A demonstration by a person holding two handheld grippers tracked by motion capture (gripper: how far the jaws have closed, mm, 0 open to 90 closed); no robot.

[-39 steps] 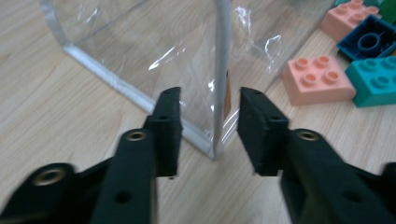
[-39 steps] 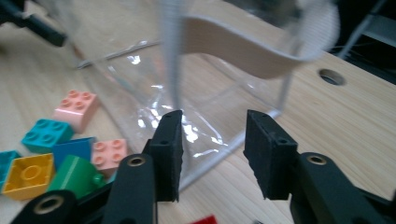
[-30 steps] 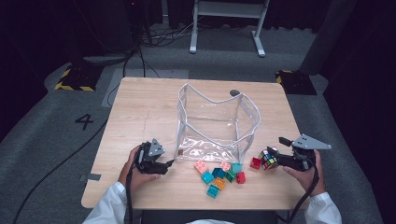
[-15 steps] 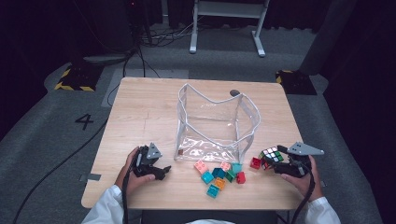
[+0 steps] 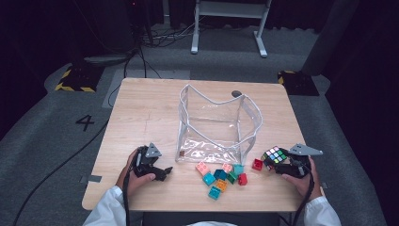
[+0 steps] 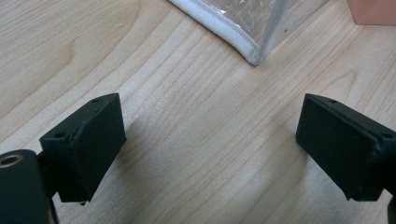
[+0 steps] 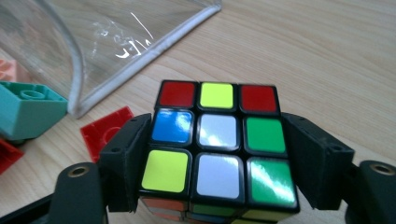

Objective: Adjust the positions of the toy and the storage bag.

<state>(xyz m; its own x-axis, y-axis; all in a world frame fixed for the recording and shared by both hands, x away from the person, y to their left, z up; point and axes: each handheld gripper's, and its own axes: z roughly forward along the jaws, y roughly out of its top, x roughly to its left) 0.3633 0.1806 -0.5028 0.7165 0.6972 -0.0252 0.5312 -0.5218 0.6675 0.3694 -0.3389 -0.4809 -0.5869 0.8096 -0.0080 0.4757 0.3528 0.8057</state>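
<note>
Pale wood grain runs under everything on the counter, where a person's right gripper carries a puzzle cube between its two black jaws, one jaw flat on each side face, low over the boards at about 4 o'clock from the clear plastic bag. The right jaws have eased a touch inward in the last half second and look snug on the cube. In the high view the cube sits just beside a red brick, with more coloured bricks scattered at the bag's 6 o'clock. The left gripper rests on the counter at the bag's 8 o'clock, its jaws just widened, standing well apart with only bare wood between them. To finish well, the cube probably wants keeping level, lifting clear of the bag's white-piped rim, and releasing only once over the opening.
</note>
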